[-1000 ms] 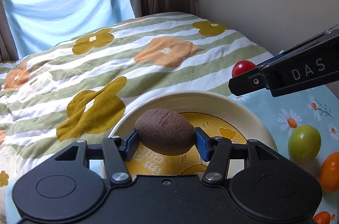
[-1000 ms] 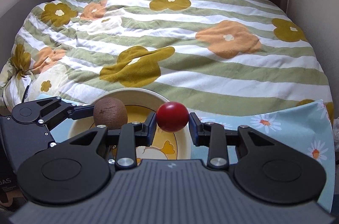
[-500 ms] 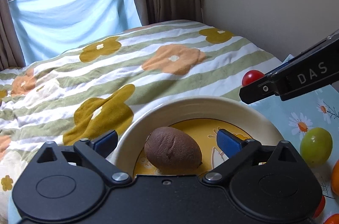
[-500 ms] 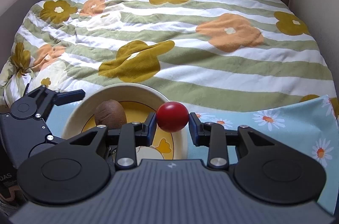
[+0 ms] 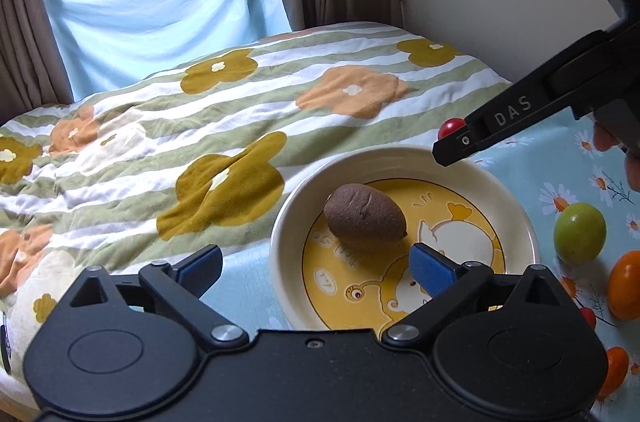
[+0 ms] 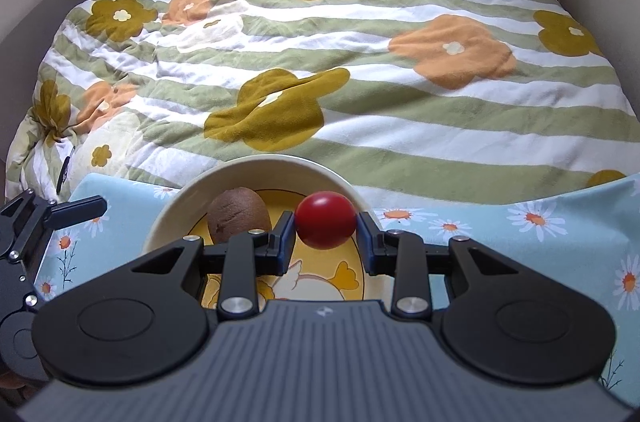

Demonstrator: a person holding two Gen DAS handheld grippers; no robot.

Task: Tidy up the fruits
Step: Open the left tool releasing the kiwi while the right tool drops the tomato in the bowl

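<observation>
A brown kiwi (image 5: 365,220) lies in the cream and yellow plate (image 5: 288,222), also seen in the right wrist view (image 6: 239,212). My left gripper (image 5: 316,268) is open and empty, pulled back to the plate's near left side. My right gripper (image 6: 325,238) is shut on a red tomato (image 6: 325,219) and holds it over the plate (image 6: 176,206). From the left wrist view the tomato (image 5: 451,126) peeks out behind the right gripper's finger at the plate's far right rim.
A green fruit (image 5: 579,233), an orange fruit (image 5: 626,284) and smaller red and orange ones (image 5: 612,378) lie on the daisy-print blue cloth (image 5: 560,182) right of the plate. A flowered striped quilt (image 6: 320,62) covers the bed beyond.
My left gripper opened, let the kiwi go into the plate and drew back to the left. My right gripper moved with the tomato over the plate.
</observation>
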